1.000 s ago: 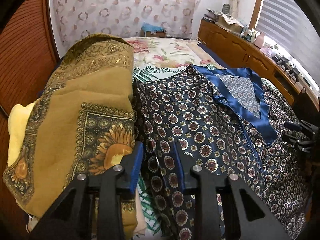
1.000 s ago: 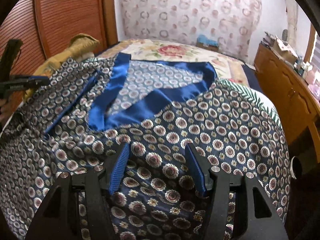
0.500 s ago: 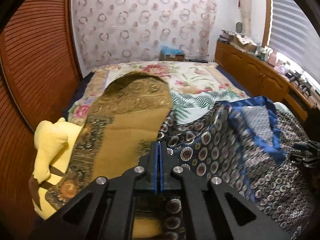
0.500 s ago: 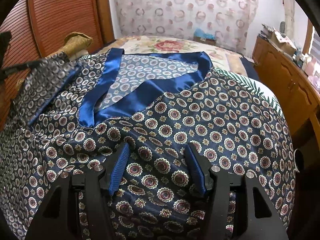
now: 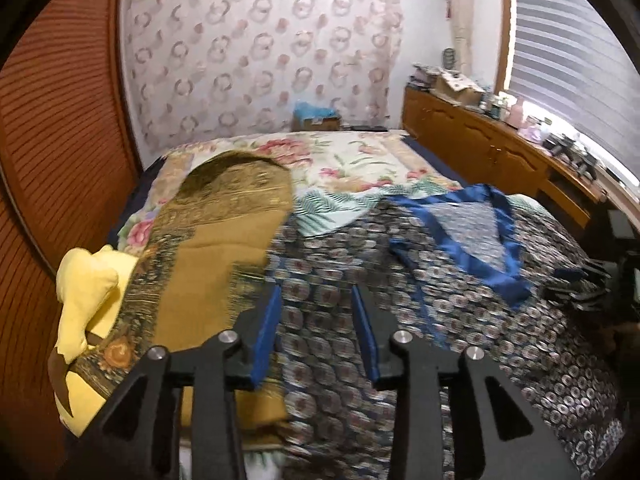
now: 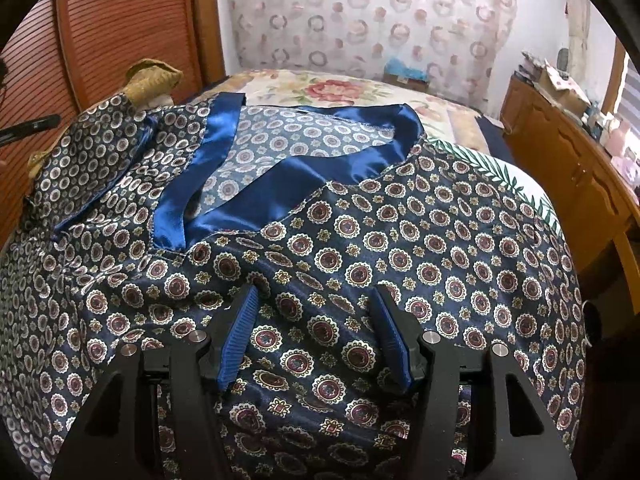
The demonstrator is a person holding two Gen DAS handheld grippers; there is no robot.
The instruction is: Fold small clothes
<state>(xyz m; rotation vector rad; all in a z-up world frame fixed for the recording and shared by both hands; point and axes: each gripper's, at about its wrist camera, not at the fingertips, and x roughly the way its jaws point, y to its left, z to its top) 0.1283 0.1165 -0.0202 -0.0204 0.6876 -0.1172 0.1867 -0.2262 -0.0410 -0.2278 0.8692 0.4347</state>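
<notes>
Navy satin top with medallion print and blue neckband (image 6: 360,240) lies spread on floral bed (image 5: 352,160). Left gripper (image 5: 316,300) fingers opening, nothing between, above its left edge. Right gripper (image 6: 316,300) fingers released, spread, cloth under them.

Navy shirt (image 6: 360,248) with medallion print and blue satin collar; mustard scarf (image 5: 208,256); floral bedspread (image 5: 352,160).
</notes>
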